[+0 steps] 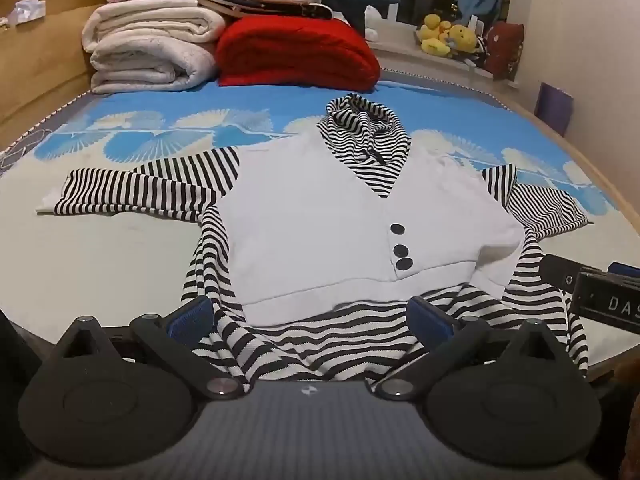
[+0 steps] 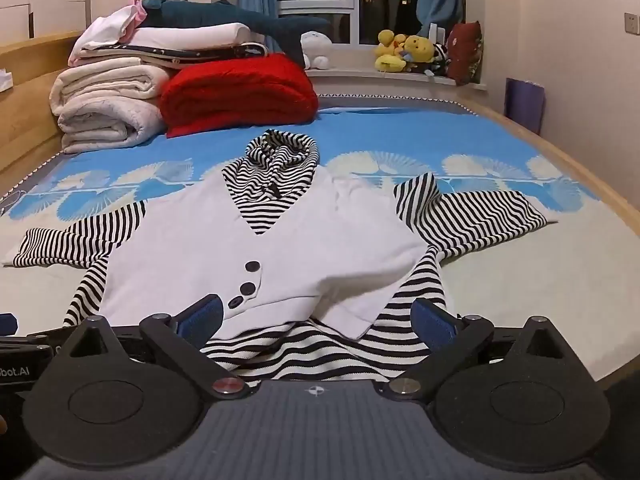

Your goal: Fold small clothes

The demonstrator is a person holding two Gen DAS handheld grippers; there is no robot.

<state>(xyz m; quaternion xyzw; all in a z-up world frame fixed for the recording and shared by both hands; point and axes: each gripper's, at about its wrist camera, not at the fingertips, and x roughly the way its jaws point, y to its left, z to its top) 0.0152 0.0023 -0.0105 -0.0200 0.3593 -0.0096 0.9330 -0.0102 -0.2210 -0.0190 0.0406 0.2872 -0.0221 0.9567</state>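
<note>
A small hooded top [image 1: 320,216] [image 2: 256,256] lies face up on the bed: a white vest front with three black buttons over black-and-white striped sleeves, hood and hem. Its sleeves spread to both sides. My left gripper [image 1: 310,316] stands open over the striped hem at the near edge, blue pads [image 1: 192,314] wide apart, nothing pinched. My right gripper [image 2: 318,318] is open too, its pads [image 2: 432,320] on either side of the hem's right part, where the white corner is rumpled. The right gripper's body [image 1: 608,296] shows at the left wrist view's right edge.
Folded white blankets [image 1: 152,56] and a red blanket [image 1: 296,56] are stacked at the bed's far end, with a blue plush shark [image 2: 240,16] on top. Plush toys [image 2: 404,56] sit on the windowsill. A wooden bed frame [image 2: 560,152] runs along the right side.
</note>
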